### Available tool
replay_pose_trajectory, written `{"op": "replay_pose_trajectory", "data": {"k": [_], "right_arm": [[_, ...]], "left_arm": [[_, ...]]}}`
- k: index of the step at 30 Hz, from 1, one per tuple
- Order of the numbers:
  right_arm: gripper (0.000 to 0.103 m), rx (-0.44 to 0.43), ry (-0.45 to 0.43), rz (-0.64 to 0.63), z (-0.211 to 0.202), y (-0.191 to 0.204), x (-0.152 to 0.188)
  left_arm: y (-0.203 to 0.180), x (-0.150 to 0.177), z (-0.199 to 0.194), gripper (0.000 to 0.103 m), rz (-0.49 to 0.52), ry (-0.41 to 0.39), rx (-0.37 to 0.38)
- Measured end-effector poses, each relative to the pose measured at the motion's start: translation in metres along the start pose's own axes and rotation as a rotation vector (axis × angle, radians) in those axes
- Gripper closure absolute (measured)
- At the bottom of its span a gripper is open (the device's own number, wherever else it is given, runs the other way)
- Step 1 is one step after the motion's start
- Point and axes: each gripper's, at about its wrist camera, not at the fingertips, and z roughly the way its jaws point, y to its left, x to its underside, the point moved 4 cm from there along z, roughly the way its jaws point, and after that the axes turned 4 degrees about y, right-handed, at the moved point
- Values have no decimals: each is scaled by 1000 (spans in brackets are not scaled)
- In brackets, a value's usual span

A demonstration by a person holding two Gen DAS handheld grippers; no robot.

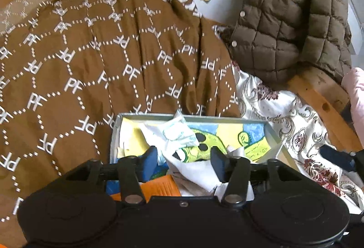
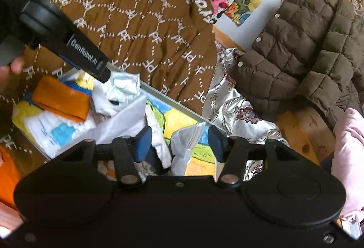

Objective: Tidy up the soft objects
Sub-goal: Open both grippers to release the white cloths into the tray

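A shallow grey box (image 1: 195, 117) with a cartoon picture on its bottom holds soft items: white tissue packets (image 1: 177, 134), white cloths and an orange folded cloth (image 2: 61, 101). My left gripper (image 1: 184, 162) is open, its jaws hanging over the box with a white cloth (image 1: 195, 170) between them. In the right wrist view the left gripper (image 2: 103, 72) reaches in from the upper left toward a tissue packet (image 2: 125, 84). My right gripper (image 2: 178, 145) is open above the box, with a crumpled white packet (image 2: 186, 141) between its jaws.
A brown "PF" patterned quilt (image 1: 102, 61) lies behind and left of the box. A brown quilted jacket (image 1: 291, 20) lies at the right on a wooden surface (image 1: 323, 97). A silver floral cloth (image 1: 284, 116) and a pink garment (image 2: 350, 157) lie right.
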Motion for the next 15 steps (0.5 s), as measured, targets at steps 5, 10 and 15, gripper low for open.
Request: {"op": "replay_pose_trajectory", "data": {"k": [5,10,15], "right_arm": [[46,26,-46,22,-28,-11,-10],[41,42,-84,77,-58,-26,-21],[32,37,-117,155,-88,-49,-30]], "left_arm": [[-4,-6,-24,42,26,-41,-15],[-10,-13,-55,36,46,-102,-22],[-16,-13,-84,34,31,-134,-1]]}}
